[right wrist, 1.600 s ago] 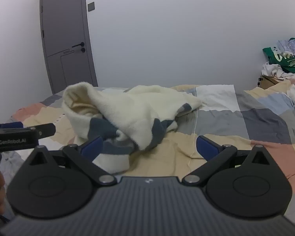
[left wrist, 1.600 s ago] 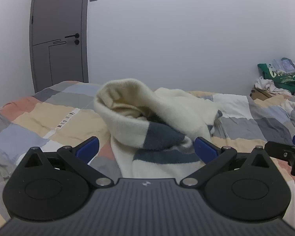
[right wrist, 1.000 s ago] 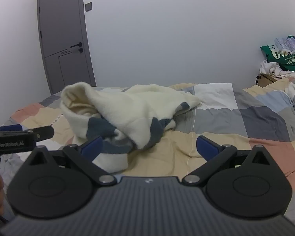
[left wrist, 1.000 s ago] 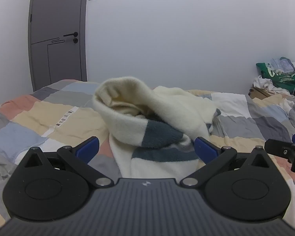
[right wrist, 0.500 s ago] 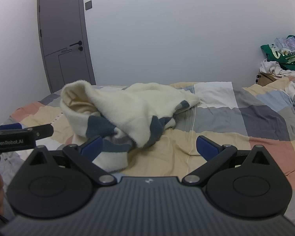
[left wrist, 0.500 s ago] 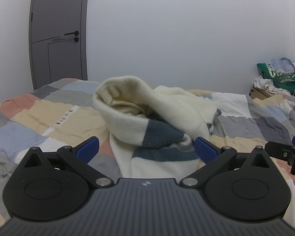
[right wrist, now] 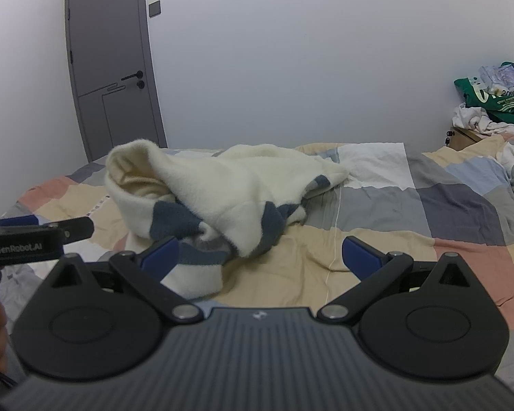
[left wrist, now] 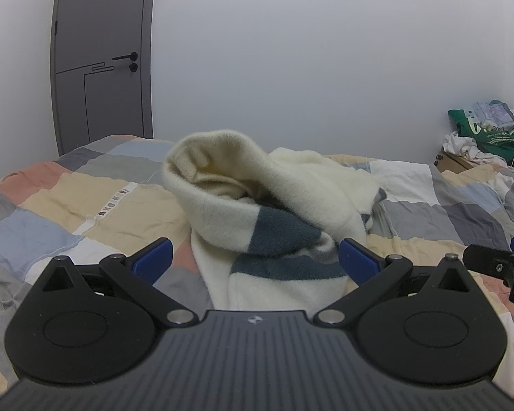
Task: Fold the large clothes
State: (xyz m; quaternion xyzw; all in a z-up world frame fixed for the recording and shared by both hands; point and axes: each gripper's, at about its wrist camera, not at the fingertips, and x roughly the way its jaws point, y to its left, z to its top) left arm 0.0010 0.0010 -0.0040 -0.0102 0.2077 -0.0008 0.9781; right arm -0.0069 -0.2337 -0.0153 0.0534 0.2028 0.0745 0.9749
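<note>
Blue-tipped grippers gape wide, empty, before sweater (left wrist: 270,205).

Sweater (left wrist: 284,202): cream fleece with dark slate-blue bands. Bed cover (right wrist: 428,212): patchwork of beige, grey, pale blue, salmon and white blocks. Door (left wrist: 99,58): grey (black handle). Bag (right wrist: 493,99): green. Gripper fingers (left wrist: 152,260): blue pads, black links.

**Matte black rigs, blue pads**

Left gripper (left wrist: 253,257) and right gripper (right wrist: 260,255): ribbed charcoal housings, round black discs, silver pivot screws, blue fingertips (right wrist: 161,251); white "GenRobot.AI" lettering marks the left unit's side (bare skin at frame edge).
</note>
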